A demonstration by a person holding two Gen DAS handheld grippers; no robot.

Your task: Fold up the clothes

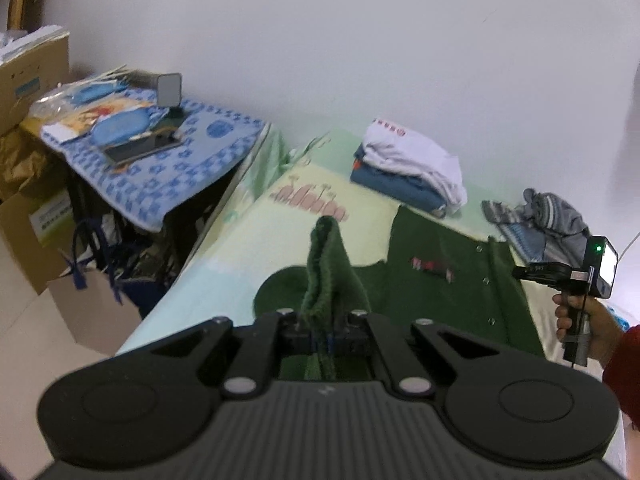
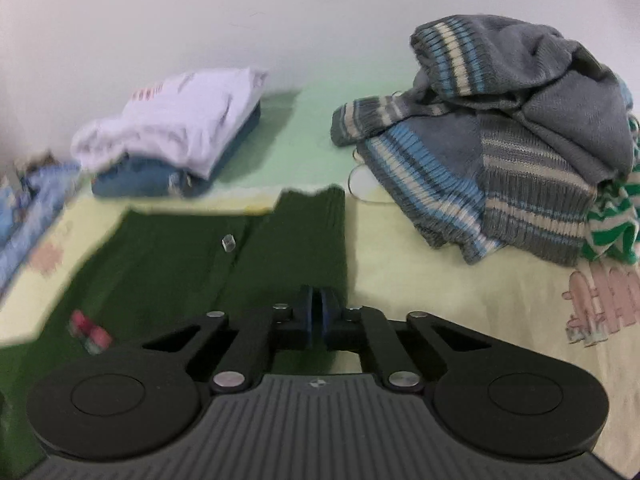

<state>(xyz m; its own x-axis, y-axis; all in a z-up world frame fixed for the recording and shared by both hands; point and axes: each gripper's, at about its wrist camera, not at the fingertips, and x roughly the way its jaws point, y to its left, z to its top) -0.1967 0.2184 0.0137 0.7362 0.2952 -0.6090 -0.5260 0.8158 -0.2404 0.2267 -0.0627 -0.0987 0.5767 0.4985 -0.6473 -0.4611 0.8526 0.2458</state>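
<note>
A dark green buttoned cardigan [image 1: 440,284] lies spread on the pale yellow-green bed sheet [image 1: 240,264]. My left gripper [image 1: 320,320] is shut on its sleeve [image 1: 326,264], which stands up from the jaws, cuff uppermost. In the right wrist view the cardigan [image 2: 180,264] lies below my right gripper [image 2: 318,312]. Its blue pads are pressed together and no fabric shows between them. A hand [image 1: 572,316] holds the right gripper [image 1: 520,272] above the cardigan's right edge in the left wrist view.
A folded white shirt on blue jeans [image 2: 172,136] sits near the wall. A heap of grey striped knitwear [image 2: 500,160] and a green-white striped garment [image 2: 612,224] lie at right. Left of the bed stand a cluttered side table [image 1: 168,160] and cardboard boxes [image 1: 32,80].
</note>
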